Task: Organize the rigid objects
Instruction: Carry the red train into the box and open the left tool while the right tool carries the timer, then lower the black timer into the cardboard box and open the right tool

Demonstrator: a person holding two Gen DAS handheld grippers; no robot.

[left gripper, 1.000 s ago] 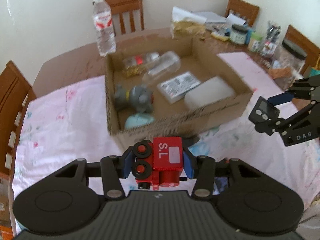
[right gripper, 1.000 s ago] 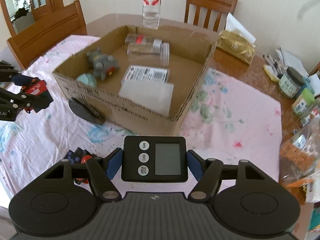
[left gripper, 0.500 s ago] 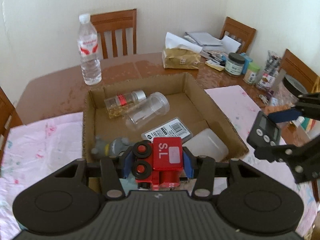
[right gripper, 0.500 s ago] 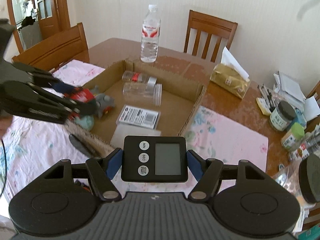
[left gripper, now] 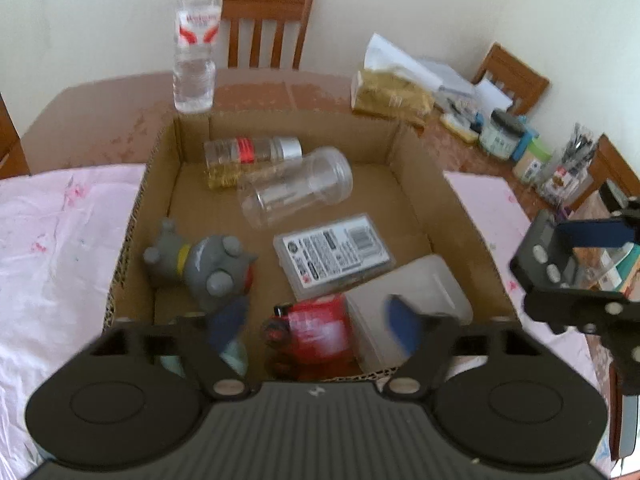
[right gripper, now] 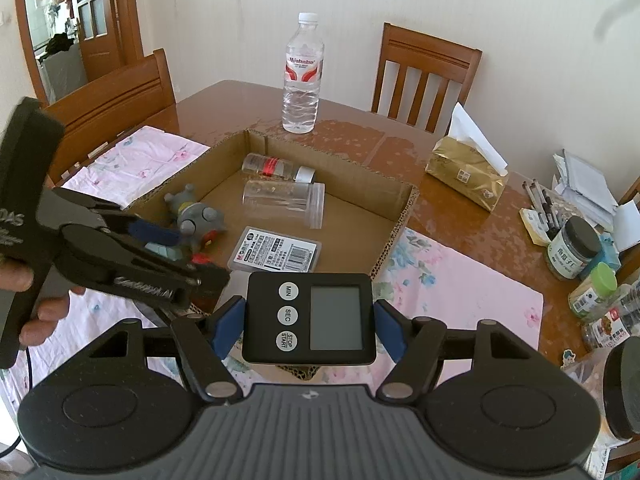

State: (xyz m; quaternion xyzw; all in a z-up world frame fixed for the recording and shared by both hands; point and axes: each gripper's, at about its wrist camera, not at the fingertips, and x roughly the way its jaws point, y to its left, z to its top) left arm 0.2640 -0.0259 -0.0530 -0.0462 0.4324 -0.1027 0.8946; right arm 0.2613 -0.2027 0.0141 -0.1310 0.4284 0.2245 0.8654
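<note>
A cardboard box (left gripper: 416, 184) (right gripper: 396, 216) lies open on the table. My left gripper (left gripper: 312, 314) (right gripper: 188, 256) hangs over its near edge with jaws opening. The red toy train (left gripper: 320, 328) is blurred between the spread blue pads, with a gap on each side. My right gripper (right gripper: 310, 324) (left gripper: 576, 256) hovers just right of the box's near corner, shut on a black digital timer (right gripper: 336, 316) (left gripper: 536, 256). Inside the box lie a grey toy (left gripper: 208, 264), a clear jar (left gripper: 296, 188), a spice bottle (left gripper: 248, 156), a flat labelled case (left gripper: 332, 256) and a translucent white container (left gripper: 412, 292).
A water bottle (left gripper: 196, 48) stands behind the box. A gold tissue pack (left gripper: 390, 94), jars (left gripper: 502, 136) and pens crowd the table's right side. A pink floral cloth (left gripper: 52, 240) lies under the box. Wooden chairs ring the table.
My left gripper has moved forward over the box and its jaws have spread, letting go of the red train. The right gripper still grips the timer, a little higher.
</note>
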